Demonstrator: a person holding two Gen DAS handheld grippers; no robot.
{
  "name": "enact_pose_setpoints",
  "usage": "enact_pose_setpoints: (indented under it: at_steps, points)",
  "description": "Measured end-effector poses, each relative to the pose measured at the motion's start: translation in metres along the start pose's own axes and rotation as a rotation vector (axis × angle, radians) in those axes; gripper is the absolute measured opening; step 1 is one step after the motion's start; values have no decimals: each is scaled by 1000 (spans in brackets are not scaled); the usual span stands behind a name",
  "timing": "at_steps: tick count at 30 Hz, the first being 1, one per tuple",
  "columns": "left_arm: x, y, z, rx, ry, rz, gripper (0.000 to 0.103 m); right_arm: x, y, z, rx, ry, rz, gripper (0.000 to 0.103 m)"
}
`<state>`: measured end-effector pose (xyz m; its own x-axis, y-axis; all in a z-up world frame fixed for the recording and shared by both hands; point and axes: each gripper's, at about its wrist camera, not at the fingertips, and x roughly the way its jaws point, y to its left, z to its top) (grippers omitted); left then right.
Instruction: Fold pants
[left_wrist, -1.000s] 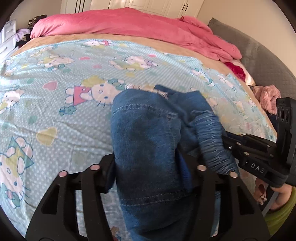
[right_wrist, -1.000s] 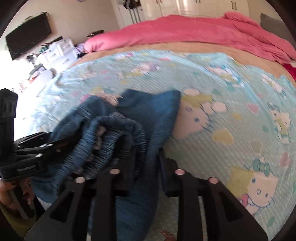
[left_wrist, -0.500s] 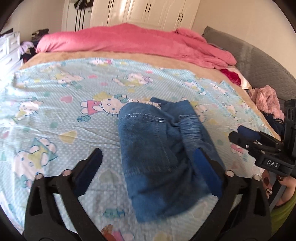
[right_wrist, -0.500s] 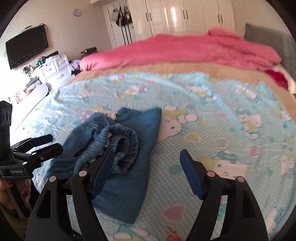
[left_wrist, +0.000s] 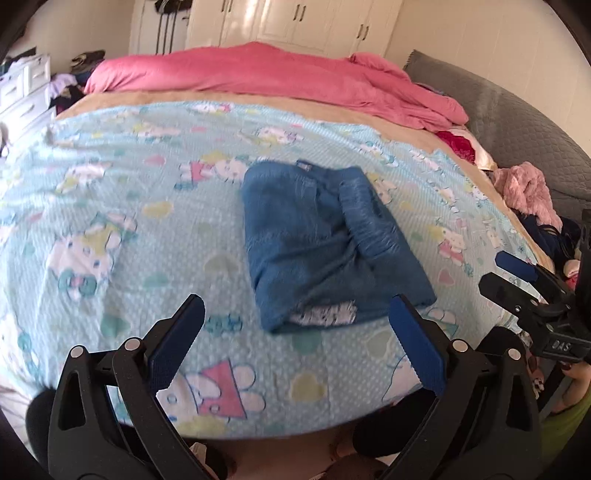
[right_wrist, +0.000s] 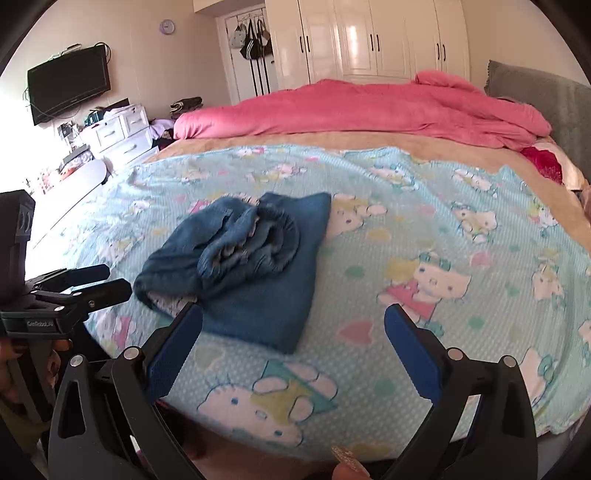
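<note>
Nearby, pink duvet (left_wrist: 266, 74) beyond folded pants (left_wrist: 325, 243) on cartoon sheet (left_wrist: 110, 206).

The pants (left_wrist: 325, 243) are dark blue denim, with a white patterned lining at their near edge. The sheet (left_wrist: 110, 206) is pale turquoise with white dots, cartoon cats and pastel hearts. A plain pink duvet (left_wrist: 258, 74) lies along the bed's far edge over a tan strip.

Left view's smeared, the folded pants (left_wrist: 325, 243) soft-edged. A hand (right_wrist: 22, 354) is half cut by the frame, and the bed (right_wrist: 480, 413) runs off right.
</note>
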<state>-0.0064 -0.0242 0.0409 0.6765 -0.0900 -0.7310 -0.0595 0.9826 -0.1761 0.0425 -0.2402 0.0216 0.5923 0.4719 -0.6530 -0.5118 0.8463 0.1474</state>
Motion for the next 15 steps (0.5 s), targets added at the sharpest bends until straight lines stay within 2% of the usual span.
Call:
enact_pose_setpoints:
  at_steps: [15]
  points:
    - [-2, 0, -8, -11, 19, 12, 94, 1, 4, -3, 10, 23, 3, 99]
